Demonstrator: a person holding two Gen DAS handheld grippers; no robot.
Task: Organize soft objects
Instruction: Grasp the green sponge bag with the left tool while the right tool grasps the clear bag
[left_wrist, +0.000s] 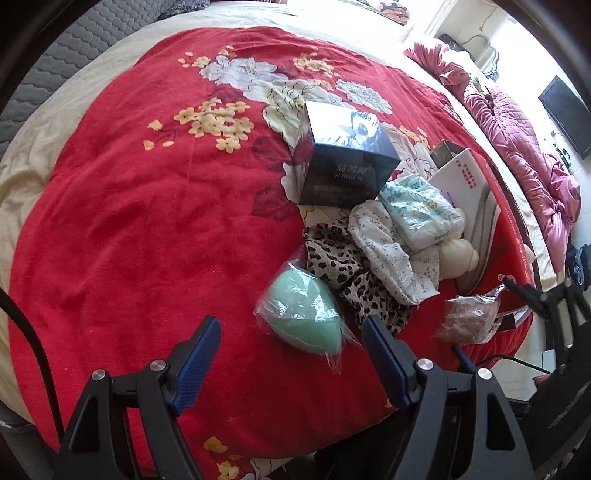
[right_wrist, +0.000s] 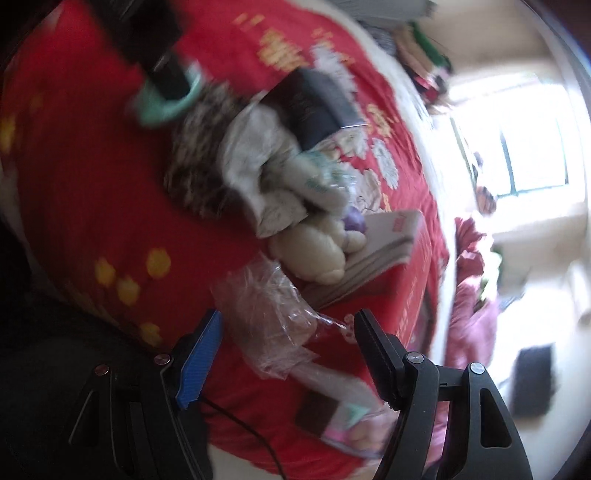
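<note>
The left tongs (left_wrist: 291, 334) hang with their fingers apart and empty on either side of the green egg-shaped sponge in its clear plastic bag (left_wrist: 304, 315) on the red flowered blanket (left_wrist: 147, 221) of the bed; my worry is that the pads catch only the slippery loose film, so the sponge slides out or the bag tears. The right tongs (right_wrist: 288, 332), also wide apart and holding nothing, hover over the crinkled clear bag with something brown inside (right_wrist: 273, 314). Its view is blurred, so a close could land off-centre, pinching blanket or nudging the cream plush toy (right_wrist: 314, 251) nearby.
</note>
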